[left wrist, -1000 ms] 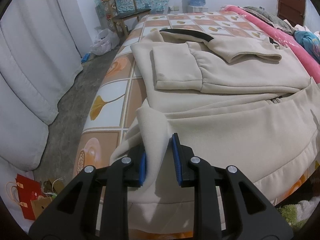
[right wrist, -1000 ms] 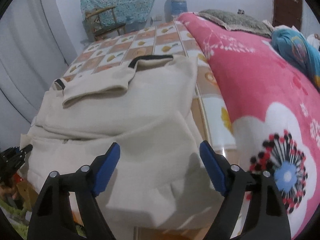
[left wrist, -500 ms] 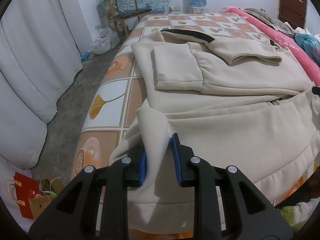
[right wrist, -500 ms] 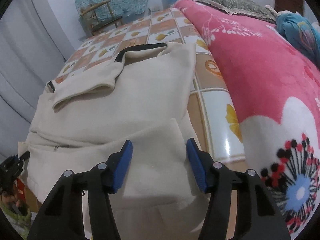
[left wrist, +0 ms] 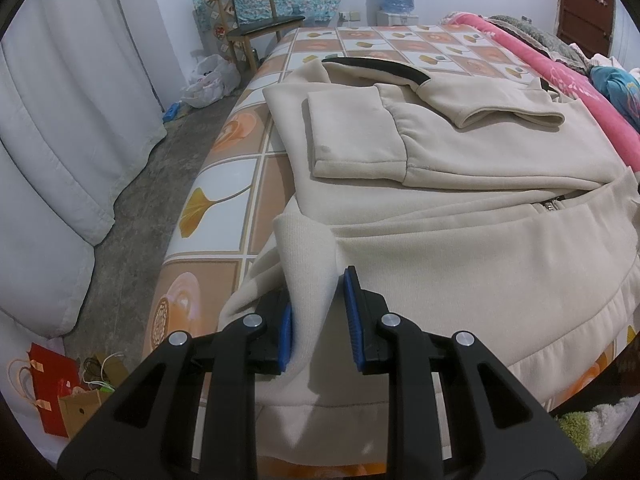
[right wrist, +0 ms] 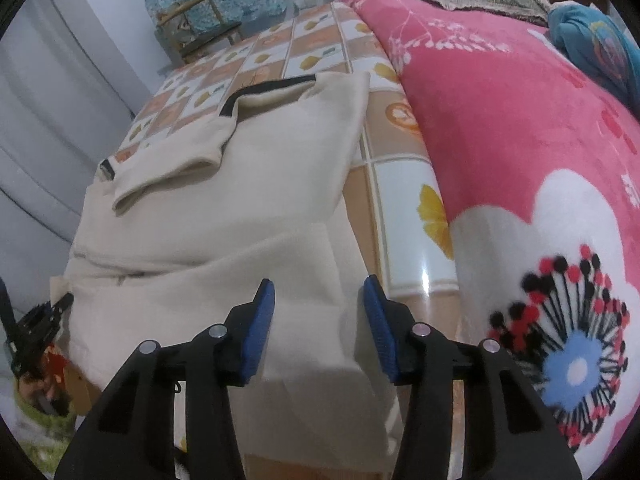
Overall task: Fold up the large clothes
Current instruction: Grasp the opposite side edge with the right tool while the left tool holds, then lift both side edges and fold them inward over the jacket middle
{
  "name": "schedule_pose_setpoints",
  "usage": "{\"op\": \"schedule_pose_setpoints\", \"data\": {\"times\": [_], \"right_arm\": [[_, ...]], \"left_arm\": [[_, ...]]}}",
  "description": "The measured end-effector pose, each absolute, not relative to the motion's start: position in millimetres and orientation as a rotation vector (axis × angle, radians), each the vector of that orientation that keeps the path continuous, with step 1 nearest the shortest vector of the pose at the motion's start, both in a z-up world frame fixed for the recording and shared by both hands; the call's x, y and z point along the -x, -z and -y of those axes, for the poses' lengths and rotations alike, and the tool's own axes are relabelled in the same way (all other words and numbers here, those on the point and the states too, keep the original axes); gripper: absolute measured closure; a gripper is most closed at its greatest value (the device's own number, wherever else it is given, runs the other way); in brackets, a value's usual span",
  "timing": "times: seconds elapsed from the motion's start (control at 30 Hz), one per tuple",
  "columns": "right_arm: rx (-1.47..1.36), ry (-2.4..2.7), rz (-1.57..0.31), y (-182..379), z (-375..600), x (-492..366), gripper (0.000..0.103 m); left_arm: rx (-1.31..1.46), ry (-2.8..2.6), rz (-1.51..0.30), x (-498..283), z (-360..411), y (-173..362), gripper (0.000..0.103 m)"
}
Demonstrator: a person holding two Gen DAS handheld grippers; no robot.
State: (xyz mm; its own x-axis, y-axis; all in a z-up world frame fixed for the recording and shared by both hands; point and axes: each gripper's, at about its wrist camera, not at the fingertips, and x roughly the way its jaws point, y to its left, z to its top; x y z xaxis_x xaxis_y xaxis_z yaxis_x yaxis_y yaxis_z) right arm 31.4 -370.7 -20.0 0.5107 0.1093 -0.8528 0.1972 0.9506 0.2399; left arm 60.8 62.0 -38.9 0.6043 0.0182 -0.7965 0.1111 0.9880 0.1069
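Two tools are at the near hem of the cream jacket (left wrist: 460,168), which lies spread on the bed (left wrist: 240,184) with both sleeves already crossed over its chest and its bottom edge hanging off the mattress toward me; my left tool (left wrist: 318,316) is clamped on the left corner of that hem, a ridge of ribbed cloth pinched between the blue pads; my right tool (right wrist: 318,322) stands with its pads apart around the right corner, cloth between them but not yet squeezed; the step in hand, as I judge it, is to bring the bottom up over the sleeves; to do it well I should close the right tool on the hem at the same depth as the left, lift both corners level so the cloth stays taut between them, carry them toward the black collar (left wrist: 376,66), and lay them down square, clear of the pink blanket (right wrist: 520,140) beside it.
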Motion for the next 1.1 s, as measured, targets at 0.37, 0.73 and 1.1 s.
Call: {"op": "schedule_pose_setpoints", "data": {"times": [0.37, 0.73, 1.1], "right_arm": [[-0.385, -0.067, -1.091, 15.6, 369.4, -10.2, 0.057], [-0.453, -0.121, -1.101, 31.3, 377.9, -48.1, 0.062], [-0.423, -0.133, -1.155, 35.4, 376.4, -52.4, 0.064]], "left_arm": [[-0.153, 0.053, -0.924, -60.4, -63.3, 40.6, 0.081], [-0.153, 0.054, -0.925, -60.1, -63.7, 40.9, 0.081], [-0.156, 0.053, -0.925, -60.6, -63.2, 40.7, 0.081]]}}
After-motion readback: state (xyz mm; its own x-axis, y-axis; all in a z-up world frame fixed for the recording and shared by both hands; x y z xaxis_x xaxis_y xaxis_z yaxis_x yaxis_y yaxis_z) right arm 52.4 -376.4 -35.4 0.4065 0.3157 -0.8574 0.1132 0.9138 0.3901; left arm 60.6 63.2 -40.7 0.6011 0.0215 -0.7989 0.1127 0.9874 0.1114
